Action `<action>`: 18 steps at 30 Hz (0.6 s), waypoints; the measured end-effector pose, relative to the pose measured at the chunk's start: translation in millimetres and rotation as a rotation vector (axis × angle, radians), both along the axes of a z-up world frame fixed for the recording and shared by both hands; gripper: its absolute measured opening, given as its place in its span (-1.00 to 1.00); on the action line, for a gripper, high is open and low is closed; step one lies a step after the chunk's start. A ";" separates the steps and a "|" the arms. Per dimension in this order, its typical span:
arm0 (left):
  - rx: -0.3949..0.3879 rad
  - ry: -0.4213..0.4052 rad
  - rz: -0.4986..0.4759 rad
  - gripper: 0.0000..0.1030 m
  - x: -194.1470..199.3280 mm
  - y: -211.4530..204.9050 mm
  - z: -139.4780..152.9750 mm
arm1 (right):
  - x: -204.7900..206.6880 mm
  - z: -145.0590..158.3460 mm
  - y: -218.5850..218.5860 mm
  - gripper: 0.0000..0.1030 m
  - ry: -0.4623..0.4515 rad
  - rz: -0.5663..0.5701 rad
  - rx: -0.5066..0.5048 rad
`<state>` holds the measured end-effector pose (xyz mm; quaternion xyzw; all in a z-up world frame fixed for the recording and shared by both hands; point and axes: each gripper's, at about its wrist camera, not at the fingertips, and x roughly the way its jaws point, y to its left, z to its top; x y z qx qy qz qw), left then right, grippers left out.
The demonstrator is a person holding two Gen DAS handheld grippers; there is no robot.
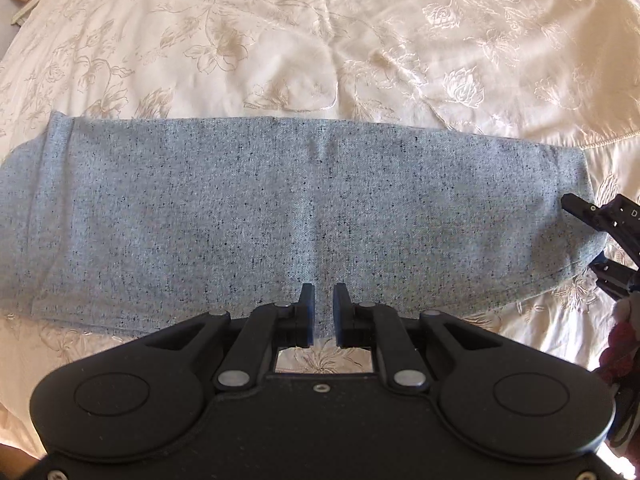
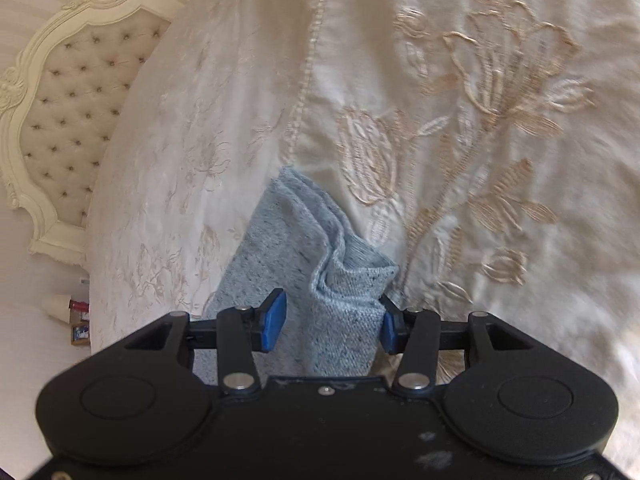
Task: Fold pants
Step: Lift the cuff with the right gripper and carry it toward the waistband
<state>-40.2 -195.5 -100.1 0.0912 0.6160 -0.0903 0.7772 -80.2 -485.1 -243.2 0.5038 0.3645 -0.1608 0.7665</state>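
Left claw [image 1: 323,294] above the near edge of the folded pants [image 1: 280,216], right claw [image 1: 588,240] at their right end.
The left claw's jaws stand narrowly apart with nothing between them, the grey pants stretching to both sides on the bed [image 1: 320,40]. The right claw [image 2: 331,320] is spread, a bunched fold of pants [image 2: 344,304] between its pads; whether they press it, I cannot tell.
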 end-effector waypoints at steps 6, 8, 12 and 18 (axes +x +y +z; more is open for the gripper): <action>0.019 0.016 0.066 -0.65 3.4 20.1 -9.4 | 10.6 15.7 -2.4 -0.71 -0.002 0.122 -0.031; 0.017 0.023 0.082 -0.65 9.0 22.6 -14.8 | 7.2 26.9 -0.2 -0.71 -0.004 0.145 -0.057; 0.001 0.001 0.069 -0.66 28.5 17.6 -20.1 | 5.6 45.5 3.6 -0.71 -0.001 0.186 -0.081; -0.032 -0.068 0.063 -0.66 70.5 -1.7 -30.5 | 8.0 62.2 7.1 -0.71 -0.012 0.225 -0.097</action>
